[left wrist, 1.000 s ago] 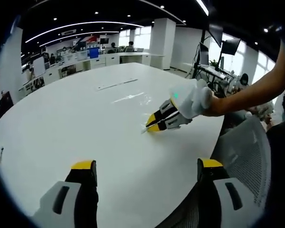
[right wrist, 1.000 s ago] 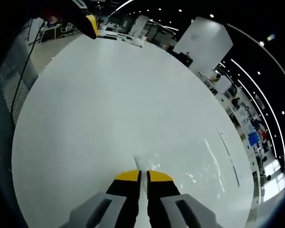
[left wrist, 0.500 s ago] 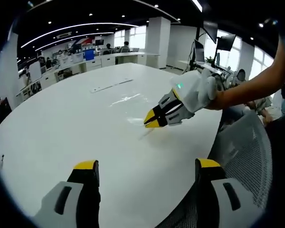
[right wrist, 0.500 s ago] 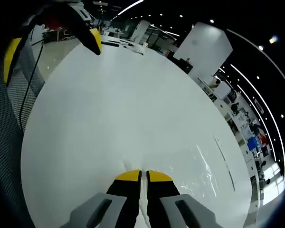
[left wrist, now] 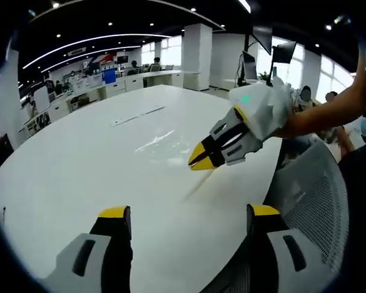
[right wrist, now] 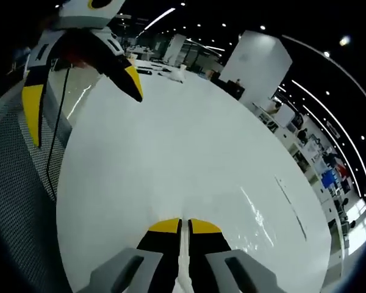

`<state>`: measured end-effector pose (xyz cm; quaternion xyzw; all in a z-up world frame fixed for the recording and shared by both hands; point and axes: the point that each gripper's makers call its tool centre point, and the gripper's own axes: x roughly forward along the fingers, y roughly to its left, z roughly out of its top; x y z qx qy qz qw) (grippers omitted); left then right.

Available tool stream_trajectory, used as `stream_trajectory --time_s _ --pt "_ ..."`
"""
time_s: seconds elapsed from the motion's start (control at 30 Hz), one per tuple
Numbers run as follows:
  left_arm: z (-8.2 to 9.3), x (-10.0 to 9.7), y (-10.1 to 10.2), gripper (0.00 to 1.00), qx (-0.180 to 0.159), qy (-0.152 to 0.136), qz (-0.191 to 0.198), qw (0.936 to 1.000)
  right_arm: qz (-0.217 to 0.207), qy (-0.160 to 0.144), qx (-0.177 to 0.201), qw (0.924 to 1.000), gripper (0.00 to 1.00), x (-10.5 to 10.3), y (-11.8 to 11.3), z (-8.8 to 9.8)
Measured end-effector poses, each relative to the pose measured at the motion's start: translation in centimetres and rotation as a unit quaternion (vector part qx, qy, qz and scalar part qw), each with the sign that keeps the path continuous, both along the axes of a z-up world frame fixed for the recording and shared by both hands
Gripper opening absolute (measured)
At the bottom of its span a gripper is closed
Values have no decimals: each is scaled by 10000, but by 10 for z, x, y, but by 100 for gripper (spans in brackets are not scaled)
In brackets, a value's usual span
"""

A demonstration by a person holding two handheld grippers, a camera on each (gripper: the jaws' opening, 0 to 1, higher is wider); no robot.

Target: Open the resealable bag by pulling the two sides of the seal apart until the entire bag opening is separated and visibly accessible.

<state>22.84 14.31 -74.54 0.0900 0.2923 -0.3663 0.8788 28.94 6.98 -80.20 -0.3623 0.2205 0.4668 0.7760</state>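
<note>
The clear resealable bag (right wrist: 256,215) hangs from my right gripper (right wrist: 182,225), lifted off the white table (left wrist: 79,165), its film trailing ahead and to the right of the tips; I judge the lift is meant to offer the seal to a second grip. The right's 2 jaws are pinched nearly together on a bag edge. My left gripper (left wrist: 183,215) waits below and short of it, its 2 jaws spread wide, holding and touching nothing. The seal itself is too faint to read.
</note>
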Motion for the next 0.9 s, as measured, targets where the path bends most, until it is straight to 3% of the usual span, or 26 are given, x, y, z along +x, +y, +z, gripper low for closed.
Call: stream_trajectory --time_s 0.27,0.43,0.5,0.53,0.7,0.9 --pt "1 -3 -6 71 264 -207 -207 9992 -28 -59 137 9999 0 -25 -2 14" --pt "4 -6 -11 70 174 -214 -275 9992 28 -64 198 9998 0 -39 1 21" --pt "6 -4 -10 64 371 -418 -318 9979 34 -67 214 9997 0 -45 2 23" --pt "7 0 -5 60 627 -601 -291 9958 31 -71 237 9997 0 -48 3 25" --pt "4 1 -7 62 682 -535 -387 9955 83 -36 304 9995 0 -60 8 28" --pt "0 -2 -9 54 1263 -695 -808 9862 179 34 358 9992 0 -76 15 29"
